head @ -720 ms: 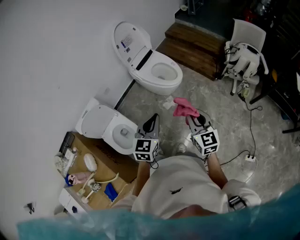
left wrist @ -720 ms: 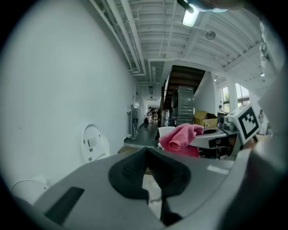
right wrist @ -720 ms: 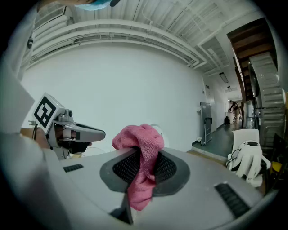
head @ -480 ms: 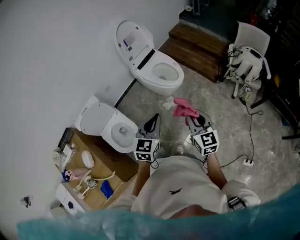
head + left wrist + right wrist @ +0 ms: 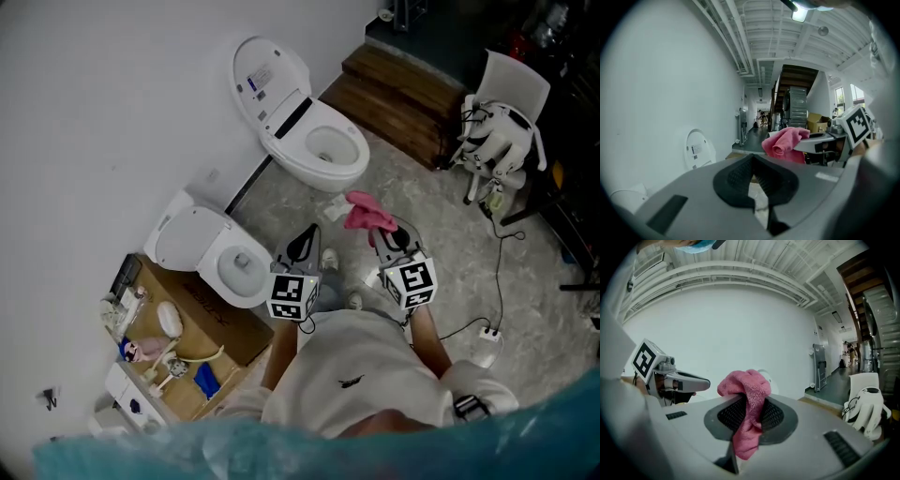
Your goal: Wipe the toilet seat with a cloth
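Note:
Two white toilets stand by the wall: the far toilet [image 5: 314, 145] has its lid raised [image 5: 699, 150], and the nearer toilet [image 5: 220, 262] is at the left. Both grippers hang in the air above the floor between them, level with each other. My right gripper [image 5: 382, 234] [image 5: 749, 405] is shut on a bunched pink cloth [image 5: 367, 214] [image 5: 746, 386], which sticks out past the jaws. From the left gripper view the pink cloth [image 5: 783, 142] shows off to the right. My left gripper [image 5: 306, 238] [image 5: 753, 163] is shut with nothing in it.
An open cardboard box [image 5: 220, 330] with small items sits left of me beside the nearer toilet. Wooden steps [image 5: 398, 89] lie behind the far toilet. A white chair [image 5: 506, 112] stands at the right, and cables with a power strip [image 5: 486, 332] run over the stone floor.
The head view has drifted a little, so the toilets and box sit slightly lower left. Both grippers keep the same pose, the cloth still held.

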Available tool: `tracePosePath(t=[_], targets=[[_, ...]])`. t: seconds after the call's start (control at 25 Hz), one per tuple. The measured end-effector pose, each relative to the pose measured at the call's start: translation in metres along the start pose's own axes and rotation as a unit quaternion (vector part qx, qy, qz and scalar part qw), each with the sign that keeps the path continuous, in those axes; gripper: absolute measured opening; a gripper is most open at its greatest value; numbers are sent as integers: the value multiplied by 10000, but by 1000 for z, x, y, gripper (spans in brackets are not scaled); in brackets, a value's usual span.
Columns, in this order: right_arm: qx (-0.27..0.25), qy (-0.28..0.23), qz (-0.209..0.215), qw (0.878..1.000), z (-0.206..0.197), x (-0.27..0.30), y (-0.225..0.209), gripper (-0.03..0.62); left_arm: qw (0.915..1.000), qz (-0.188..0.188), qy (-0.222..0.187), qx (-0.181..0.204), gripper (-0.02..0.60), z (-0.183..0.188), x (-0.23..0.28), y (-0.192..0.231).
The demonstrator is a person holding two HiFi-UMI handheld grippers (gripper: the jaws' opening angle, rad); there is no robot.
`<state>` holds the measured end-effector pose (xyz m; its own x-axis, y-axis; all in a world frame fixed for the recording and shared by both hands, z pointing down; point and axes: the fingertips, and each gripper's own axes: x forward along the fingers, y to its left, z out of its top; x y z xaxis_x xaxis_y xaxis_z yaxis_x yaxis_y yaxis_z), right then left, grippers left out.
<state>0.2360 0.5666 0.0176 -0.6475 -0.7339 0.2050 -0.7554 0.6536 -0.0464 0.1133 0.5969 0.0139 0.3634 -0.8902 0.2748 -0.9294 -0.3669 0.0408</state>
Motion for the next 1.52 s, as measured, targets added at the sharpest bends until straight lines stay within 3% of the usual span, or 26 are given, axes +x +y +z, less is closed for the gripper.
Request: tracePosePath(t=[0.64,0.92,1.12,1.52], targets=[[19,253,-295,9992,20,137,-45,52,9991,-429,17,-43,7,30,111,101],[-79,130,-450,9989,35,195,-56,54,9982,-597,-50,47,6,42,152,152],[-113,24,-545,9985,48,220,-64,54,9973,-665,-77,311,7,50,172,175],[-150,129,-538,9984,49,258,-86,54,9976,-665,-44,183,6,48,209,199]])
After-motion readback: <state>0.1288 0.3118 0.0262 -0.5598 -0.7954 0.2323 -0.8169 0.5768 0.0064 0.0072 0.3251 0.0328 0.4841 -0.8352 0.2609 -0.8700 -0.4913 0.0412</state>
